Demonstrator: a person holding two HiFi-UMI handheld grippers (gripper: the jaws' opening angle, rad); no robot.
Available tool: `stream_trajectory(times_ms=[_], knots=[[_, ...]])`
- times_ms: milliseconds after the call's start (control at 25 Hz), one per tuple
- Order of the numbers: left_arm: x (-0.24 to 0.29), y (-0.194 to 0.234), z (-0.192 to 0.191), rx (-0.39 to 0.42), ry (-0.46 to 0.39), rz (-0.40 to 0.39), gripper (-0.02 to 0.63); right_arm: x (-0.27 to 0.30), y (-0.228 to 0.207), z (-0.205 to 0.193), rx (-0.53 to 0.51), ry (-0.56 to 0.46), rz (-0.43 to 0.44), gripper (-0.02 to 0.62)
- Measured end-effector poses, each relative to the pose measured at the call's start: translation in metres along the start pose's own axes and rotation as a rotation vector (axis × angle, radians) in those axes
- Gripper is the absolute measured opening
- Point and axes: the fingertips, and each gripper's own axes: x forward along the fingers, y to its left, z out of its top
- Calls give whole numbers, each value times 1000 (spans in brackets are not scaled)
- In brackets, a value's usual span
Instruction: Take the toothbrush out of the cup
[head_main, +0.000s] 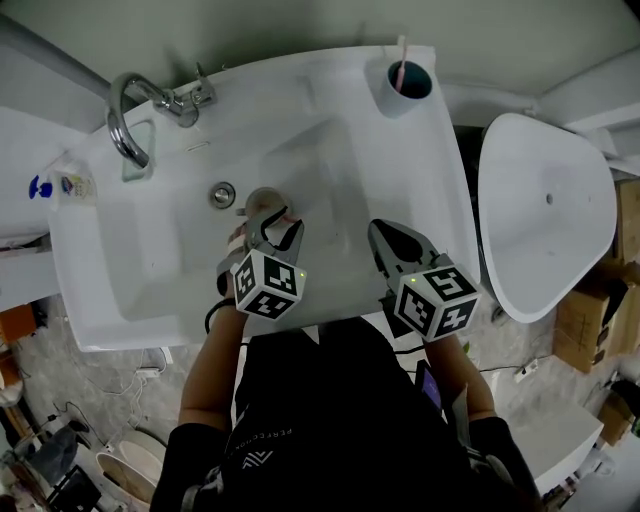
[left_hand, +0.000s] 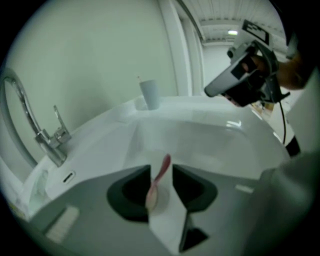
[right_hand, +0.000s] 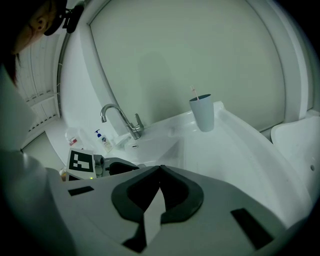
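A blue-grey cup stands on the far right corner of the white sink, with a thin pale-pink toothbrush sticking up from it. The cup also shows far off in the left gripper view, and the cup in the right gripper view. My left gripper hangs over the basin near the drain, shut on a pink toothbrush that stands slanted between its jaws. My right gripper is over the sink's near right part, its jaws touching with nothing between them.
A chrome faucet curves over the far left of the basin, and the drain lies just beyond the left gripper. A small soap bottle sits at the left edge. A white oval fixture and cardboard boxes stand to the right.
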Motion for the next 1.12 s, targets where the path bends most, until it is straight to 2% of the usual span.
stream_trajectory(times_ms=[320,560,680,920,1120], knots=[[3,0,4,8,18,23,82,3,-8,-2,30,6,32,-2],[-7,12,3,79,15,86,48,8,-2,-5,26,2,30,-2],[-19,20,4,75,-18,114,37,11,5,-5,14,-1,22,-2],[-53,42,10,8,-95,154,35,3,29,-3,-33,-10,3,-2],[-88,54,21,-39,-191,170,36,-4,45,4,-56,-44,-23,-2]])
